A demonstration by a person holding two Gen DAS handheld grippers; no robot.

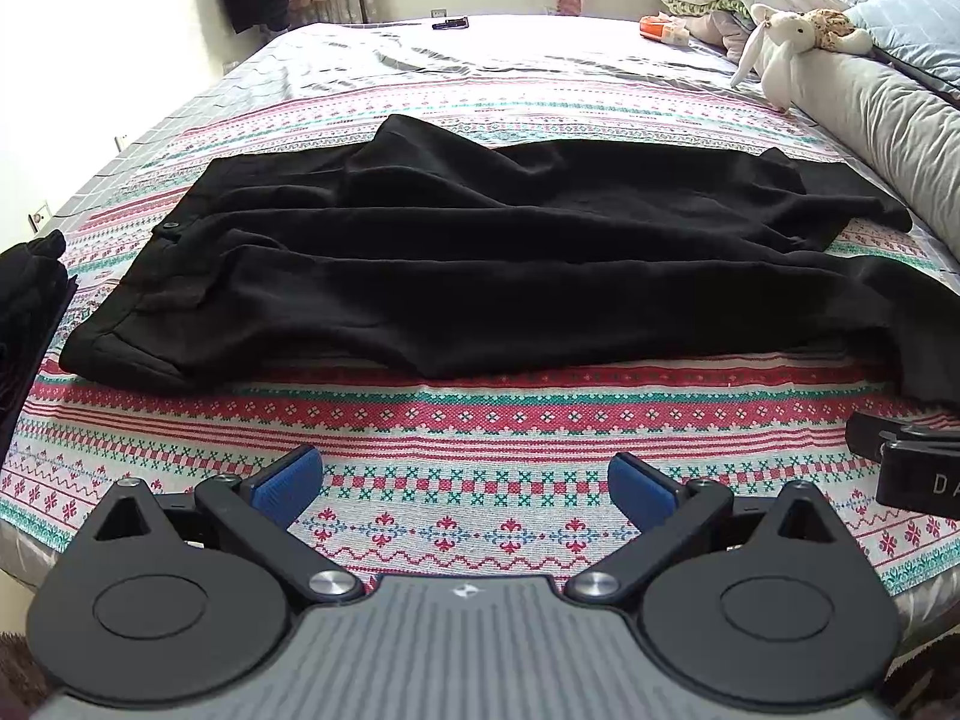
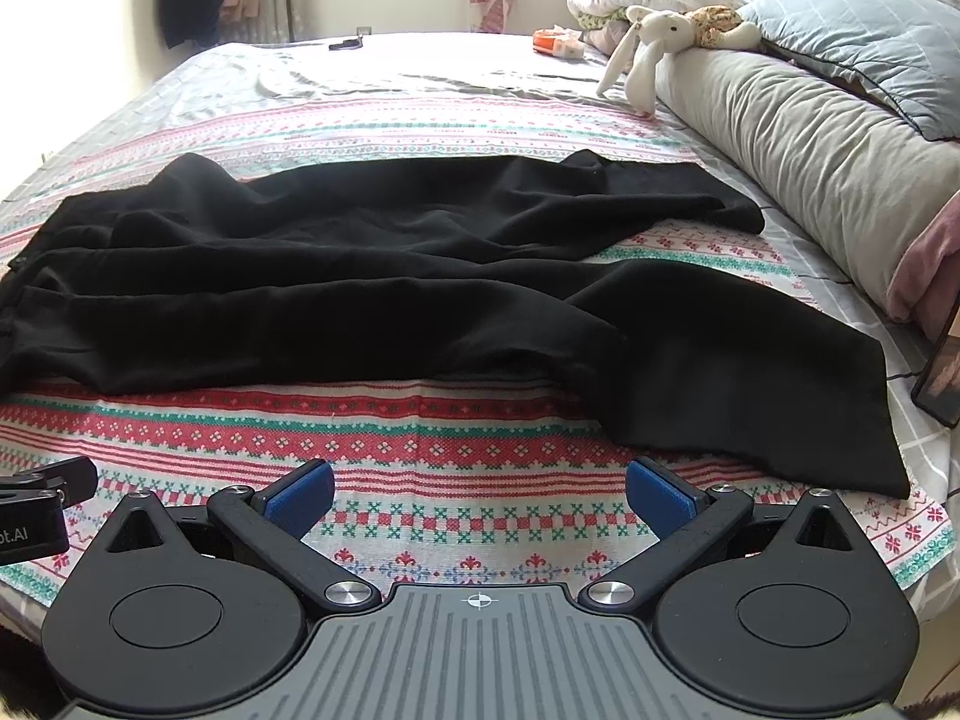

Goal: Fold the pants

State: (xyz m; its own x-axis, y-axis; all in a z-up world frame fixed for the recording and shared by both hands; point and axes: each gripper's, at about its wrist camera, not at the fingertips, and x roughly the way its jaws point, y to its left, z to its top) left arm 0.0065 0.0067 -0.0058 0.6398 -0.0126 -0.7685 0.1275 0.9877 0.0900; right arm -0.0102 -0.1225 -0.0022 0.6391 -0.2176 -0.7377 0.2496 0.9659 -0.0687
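Observation:
Black pants (image 1: 456, 264) lie spread across the patterned bedspread (image 1: 468, 414), waistband to the left, both legs running right. In the right wrist view the same pants (image 2: 384, 276) show the near leg's hem close to the bed's front right. My left gripper (image 1: 465, 483) hovers over the bedspread in front of the pants, its blue pads (image 1: 288, 480) wide apart with nothing between them. My right gripper (image 2: 477, 495) stands open too, just short of the near leg's hem, touching nothing.
A long grey bolster (image 2: 798, 156) and pillows line the right side, with a white plush rabbit (image 2: 648, 48) on top. A phone (image 2: 942, 372) lies at the right edge. More dark clothing (image 1: 30, 312) sits at the left. An orange item (image 1: 657, 27) and a small dark object (image 1: 450, 24) lie far back.

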